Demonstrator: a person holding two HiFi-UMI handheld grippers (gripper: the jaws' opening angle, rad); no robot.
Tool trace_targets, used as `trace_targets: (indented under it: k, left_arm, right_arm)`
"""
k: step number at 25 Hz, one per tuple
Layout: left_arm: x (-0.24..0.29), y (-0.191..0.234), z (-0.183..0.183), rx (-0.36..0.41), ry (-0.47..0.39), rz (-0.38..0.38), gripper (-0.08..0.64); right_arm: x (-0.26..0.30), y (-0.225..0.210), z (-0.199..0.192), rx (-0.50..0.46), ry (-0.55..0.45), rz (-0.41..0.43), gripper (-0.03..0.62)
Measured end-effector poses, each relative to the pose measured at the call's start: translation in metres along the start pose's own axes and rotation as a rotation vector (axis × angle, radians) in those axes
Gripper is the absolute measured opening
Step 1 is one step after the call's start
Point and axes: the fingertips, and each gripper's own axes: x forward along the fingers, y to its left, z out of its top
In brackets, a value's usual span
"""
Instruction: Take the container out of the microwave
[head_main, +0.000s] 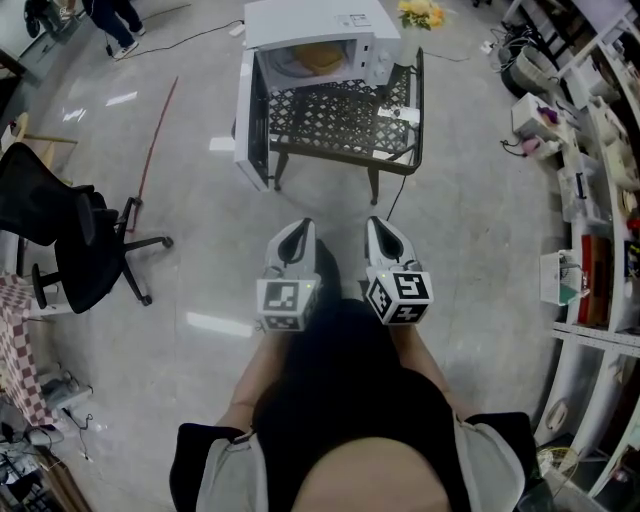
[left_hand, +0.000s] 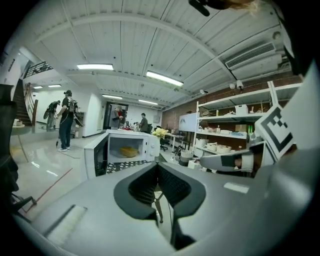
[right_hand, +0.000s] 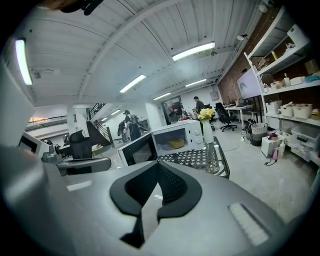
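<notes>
Yellow container (head_main: 320, 57) waits in the open microwave (head_main: 320, 18), well beyond my left gripper (head_main: 300, 228) and right gripper (head_main: 378, 226), both closed empty; approach next.

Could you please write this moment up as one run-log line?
microwave: on table, door open | container: inside | left tongs: shut, empty | right tongs: shut, empty | both short of table

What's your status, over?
Left hand-held gripper, right hand-held gripper shut, empty. Container inside microwave, door open. Nothing blocking.
</notes>
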Motion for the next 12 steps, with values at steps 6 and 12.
trace_targets:
  k: [6, 12]
  left_arm:
    - [0.002, -0.004, -0.005, 0.007, 0.011, -0.010, 0.011]
    - [0.012, -0.004, -0.002, -0.006, 0.011, -0.012, 0.011]
  right_arm:
    - [-0.002, -0.004, -0.002, 0.011, 0.006, -0.003, 0.000]
    - [0.003, -0.012, 0.003, 0.021, 0.005, -0.013, 0.000]
